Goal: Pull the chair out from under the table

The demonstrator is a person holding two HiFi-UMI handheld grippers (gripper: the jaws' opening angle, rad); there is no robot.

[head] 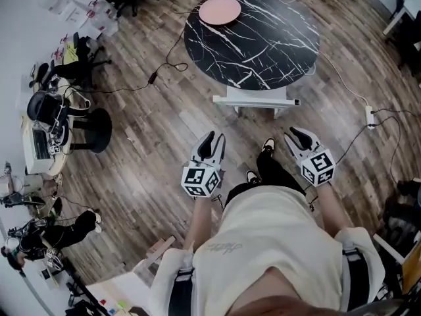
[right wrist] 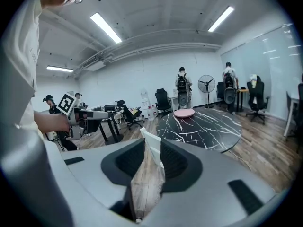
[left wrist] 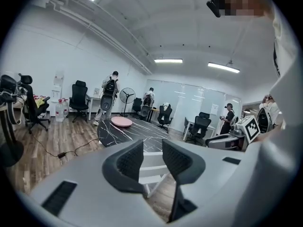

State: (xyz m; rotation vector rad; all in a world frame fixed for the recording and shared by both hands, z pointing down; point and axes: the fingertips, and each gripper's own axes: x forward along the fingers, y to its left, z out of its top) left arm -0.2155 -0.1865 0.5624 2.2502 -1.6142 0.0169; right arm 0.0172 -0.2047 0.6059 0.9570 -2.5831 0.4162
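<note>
A white chair [head: 255, 101] is tucked under the round black marble table [head: 263, 51], with only its backrest and legs showing at the near edge. A pink plate [head: 220, 10] lies on the far side of the tabletop. My left gripper [head: 212, 139] is open and short of the chair's left end. My right gripper [head: 297, 135] is also open, short of the right end. In the left gripper view the chair [left wrist: 152, 167] shows through the gap of the gripper [left wrist: 147, 161]. In the right gripper view the chair's back [right wrist: 152, 144] stands edge-on beyond the gripper [right wrist: 152, 159]. Neither gripper touches the chair.
Cables run over the wood floor to a power strip [head: 370, 116] right of the table. A black round stool [head: 93, 130] and a cluttered desk [head: 43, 140] stand at the left. Office chairs and several standing people [left wrist: 110, 94] are behind the table.
</note>
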